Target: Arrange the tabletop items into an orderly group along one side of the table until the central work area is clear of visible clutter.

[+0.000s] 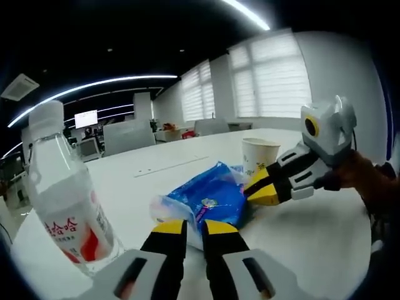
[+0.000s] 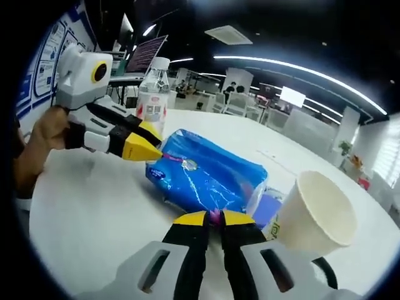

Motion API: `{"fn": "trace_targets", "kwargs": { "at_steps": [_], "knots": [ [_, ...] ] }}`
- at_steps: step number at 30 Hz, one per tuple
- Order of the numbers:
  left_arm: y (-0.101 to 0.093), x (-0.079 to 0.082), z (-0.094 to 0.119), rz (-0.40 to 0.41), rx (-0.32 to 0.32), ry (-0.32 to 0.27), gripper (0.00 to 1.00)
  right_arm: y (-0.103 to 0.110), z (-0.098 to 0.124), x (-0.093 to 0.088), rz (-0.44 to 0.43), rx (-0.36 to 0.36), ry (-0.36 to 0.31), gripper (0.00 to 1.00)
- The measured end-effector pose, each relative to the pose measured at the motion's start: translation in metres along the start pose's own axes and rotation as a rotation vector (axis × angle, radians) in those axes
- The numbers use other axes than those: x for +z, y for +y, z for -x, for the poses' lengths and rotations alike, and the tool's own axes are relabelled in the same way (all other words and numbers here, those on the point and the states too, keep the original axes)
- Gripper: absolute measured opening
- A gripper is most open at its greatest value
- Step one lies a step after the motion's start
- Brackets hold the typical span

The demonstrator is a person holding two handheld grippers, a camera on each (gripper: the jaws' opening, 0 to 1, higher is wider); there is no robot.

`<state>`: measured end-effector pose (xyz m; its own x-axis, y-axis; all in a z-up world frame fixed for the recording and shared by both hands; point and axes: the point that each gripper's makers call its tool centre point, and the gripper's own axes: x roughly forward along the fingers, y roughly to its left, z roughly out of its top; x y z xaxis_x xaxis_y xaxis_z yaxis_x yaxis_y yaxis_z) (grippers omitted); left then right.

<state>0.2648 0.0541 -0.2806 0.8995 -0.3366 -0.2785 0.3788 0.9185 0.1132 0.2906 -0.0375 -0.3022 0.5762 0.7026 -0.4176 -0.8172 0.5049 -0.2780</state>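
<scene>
On the white counter (image 1: 312, 244), in the left gripper view, a clear plastic water bottle with a red-and-white label (image 1: 62, 206) stands upright at the left, with a crinkly blue plastic tissue pack (image 1: 209, 200) lying beside it and a white paper cup (image 1: 257, 156) upright behind the pack. The left hand-held gripper (image 1: 195, 229) has its yellow-tipped jaws pressed together at the pack's near edge. In the right gripper view the right hand-held gripper (image 2: 214, 219) pinches the pack's opposite edge, the cup just beside it.

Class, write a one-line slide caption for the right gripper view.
Both grippers' jaws pinch opposite ends of a blue packet on a white table, between a bottle and a paper cup.
</scene>
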Motion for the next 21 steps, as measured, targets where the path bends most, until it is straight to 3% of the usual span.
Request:
{"fn": "trace_targets", "kwargs": {
  "at_steps": [21],
  "knots": [
    [0.0053, 0.005, 0.0041, -0.016, 0.025, -0.019, 0.0, 0.0059, 0.005, 0.0083, -0.008, 0.017, -0.038, 0.0]
  ]
}}
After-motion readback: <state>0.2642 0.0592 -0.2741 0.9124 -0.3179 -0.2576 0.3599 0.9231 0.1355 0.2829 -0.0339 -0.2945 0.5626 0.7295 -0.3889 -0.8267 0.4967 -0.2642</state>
